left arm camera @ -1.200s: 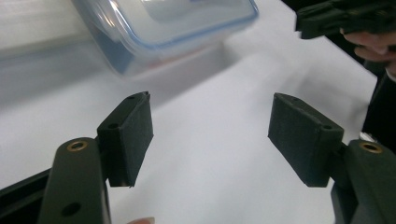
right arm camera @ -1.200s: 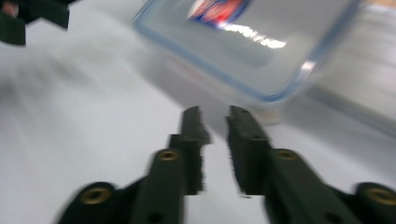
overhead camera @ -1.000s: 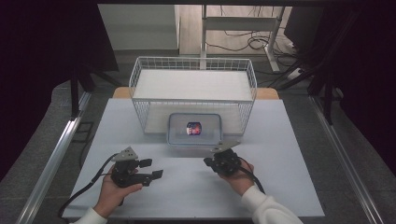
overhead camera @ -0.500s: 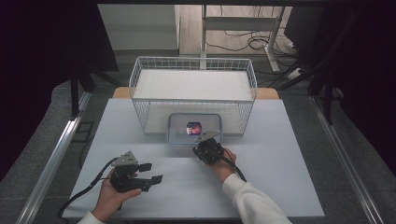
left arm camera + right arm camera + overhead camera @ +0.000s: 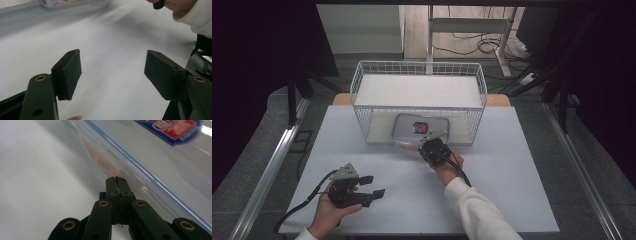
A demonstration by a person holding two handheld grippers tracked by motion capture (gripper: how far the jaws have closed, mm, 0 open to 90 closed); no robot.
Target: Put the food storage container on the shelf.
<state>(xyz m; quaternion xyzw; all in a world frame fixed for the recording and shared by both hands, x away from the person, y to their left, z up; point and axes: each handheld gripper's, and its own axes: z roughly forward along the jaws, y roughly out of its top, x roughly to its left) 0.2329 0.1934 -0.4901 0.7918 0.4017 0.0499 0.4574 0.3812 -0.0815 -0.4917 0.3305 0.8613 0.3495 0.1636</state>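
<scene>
Two tongs at work: right tongs (image 5: pixel 117 178), pressed shut, should nudge the box (image 5: pixel 421 130) squarely, while left tongs (image 5: pixel 112 72) wait wide, empty.

- Lidded container (image 5: pixel 421 129): clear plastic, thin blue line along the lid rim, red-and-blue label at the lid's 12 o'clock.
- Wire basket (image 5: pixel 362 92): white.
- Table (image 5: pixel 512 190): pale grey-white.
- Left gripper (image 5: pixel 371 186), right gripper (image 5: pixel 117 180): black, brass-coloured rivets.
- Sleeve (image 5: pixel 477 210): white.
</scene>
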